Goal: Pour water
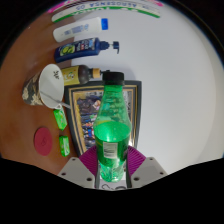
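- The green bottle (112, 125) stands upright between the fingers, over the dark framed mat (85, 100) — picked up, pouring not yet begun, I'd say.
- The gripper (110, 170) points level and forward, jaws pinching the bottle's lower body.
- Next — carry it left to the white cup (49, 83) and tip it.

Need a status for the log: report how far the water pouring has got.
Done: the hand-held gripper has its fingers pressed on the green bottle. In hand: the bottle is upright, black cap on. Left: uncapping and tipping toward the white cup; nothing visibly poured.
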Tool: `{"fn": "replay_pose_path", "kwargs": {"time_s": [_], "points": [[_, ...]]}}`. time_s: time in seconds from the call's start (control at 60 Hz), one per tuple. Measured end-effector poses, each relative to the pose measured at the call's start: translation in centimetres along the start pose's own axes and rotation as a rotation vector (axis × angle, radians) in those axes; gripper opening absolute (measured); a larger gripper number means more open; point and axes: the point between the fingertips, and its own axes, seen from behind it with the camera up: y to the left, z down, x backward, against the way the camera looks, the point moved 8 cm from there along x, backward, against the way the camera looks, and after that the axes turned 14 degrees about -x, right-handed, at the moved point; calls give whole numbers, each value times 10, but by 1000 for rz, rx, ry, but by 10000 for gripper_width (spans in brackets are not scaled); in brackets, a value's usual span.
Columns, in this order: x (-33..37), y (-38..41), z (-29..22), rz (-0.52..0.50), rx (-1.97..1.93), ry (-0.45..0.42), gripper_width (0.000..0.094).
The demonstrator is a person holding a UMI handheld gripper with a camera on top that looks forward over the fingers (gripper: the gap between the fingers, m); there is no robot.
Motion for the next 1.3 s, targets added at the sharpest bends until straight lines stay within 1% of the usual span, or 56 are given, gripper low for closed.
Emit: {"fn": "replay_pose_path", "kwargs": {"time_s": [0.05,0.183,0.267,0.45,0.6,0.717,0.767,0.933,1.067,1.133,1.183,1.25,1.3], "points": [[-8,5,-2,15,106,-11,351],[-24,20,-6,44,350,-77,351],[-31,24,-4,54,446,-83,355],[-33,26,-10,62,486,-126,352],[-32,22,-8,45,426,-125,354],[-28,15,-8,12,252,-123,353],[-28,11,-6,-25,130,-112,356],[-18,2,0,-129,-387,-29,353],[-15,8,2,-259,-792,8,354],[-15,18,6,-322,-976,61,354],[-16,26,8,-374,-1093,81,354],[-19,37,11,-426,-1215,99,354],[-20,48,12,-444,-1281,111,353]]}}
